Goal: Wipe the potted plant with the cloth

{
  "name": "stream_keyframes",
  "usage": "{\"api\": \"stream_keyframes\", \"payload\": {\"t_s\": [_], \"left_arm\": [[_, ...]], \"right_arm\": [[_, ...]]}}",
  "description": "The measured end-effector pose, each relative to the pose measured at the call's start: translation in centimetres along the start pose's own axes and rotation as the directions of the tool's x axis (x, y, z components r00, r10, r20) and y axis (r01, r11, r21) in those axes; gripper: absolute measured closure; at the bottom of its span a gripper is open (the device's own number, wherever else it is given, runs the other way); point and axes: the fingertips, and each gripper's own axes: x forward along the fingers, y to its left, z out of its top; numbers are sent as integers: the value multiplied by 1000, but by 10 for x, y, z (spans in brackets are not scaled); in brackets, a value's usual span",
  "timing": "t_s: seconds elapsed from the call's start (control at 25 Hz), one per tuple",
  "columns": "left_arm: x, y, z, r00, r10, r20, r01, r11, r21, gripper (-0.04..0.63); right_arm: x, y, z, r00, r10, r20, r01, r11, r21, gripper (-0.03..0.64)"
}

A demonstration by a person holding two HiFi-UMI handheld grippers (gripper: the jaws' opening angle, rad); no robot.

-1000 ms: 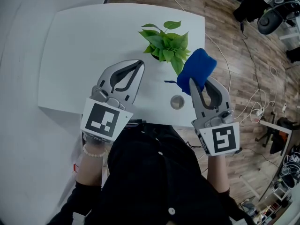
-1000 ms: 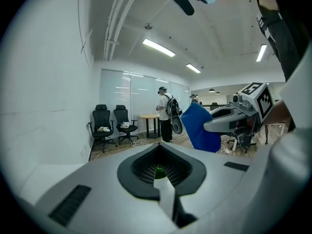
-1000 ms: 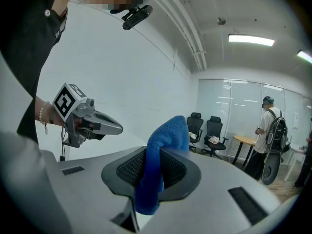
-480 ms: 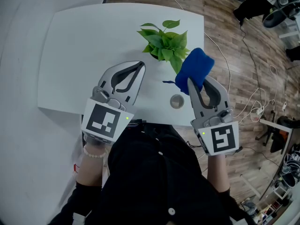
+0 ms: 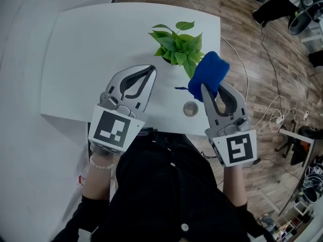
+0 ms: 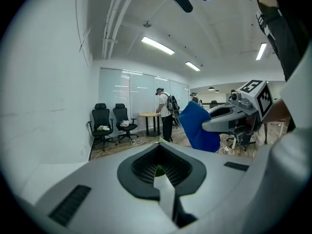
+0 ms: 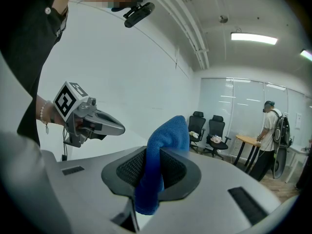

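A small potted plant (image 5: pixel 176 47) with bright green leaves stands toward the far side of the white table (image 5: pixel 86 59). My right gripper (image 5: pixel 208 88) is shut on a blue cloth (image 5: pixel 210 73), which bunches up past its tips and hangs just right of the leaves. The right gripper view shows the cloth (image 7: pixel 163 145) pinched between the dark pads. My left gripper (image 5: pixel 150 69) is shut and holds nothing, its tips just left of and nearer than the plant. A speck of green leaf shows past the shut jaws of the left gripper (image 6: pixel 160 150); the blue cloth (image 6: pixel 197 128) is on the right in that view.
A round grey cap (image 5: pixel 190 109) is set in the table near its front edge, between my grippers. Wooden floor with cables (image 5: pixel 267 69) lies to the right. Office chairs (image 6: pixel 109 123), a small table and a standing person (image 6: pixel 163 113) are far behind.
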Motion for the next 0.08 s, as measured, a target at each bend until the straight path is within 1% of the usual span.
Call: {"api": "stream_keyframes", "payload": {"t_s": [0.08], "left_arm": [[-1,1,0,1000,17,-11,-17,999,-33,581]], "right_arm": [[1,1,-1,1000,1,-5,-1,1000,3,522]]}}
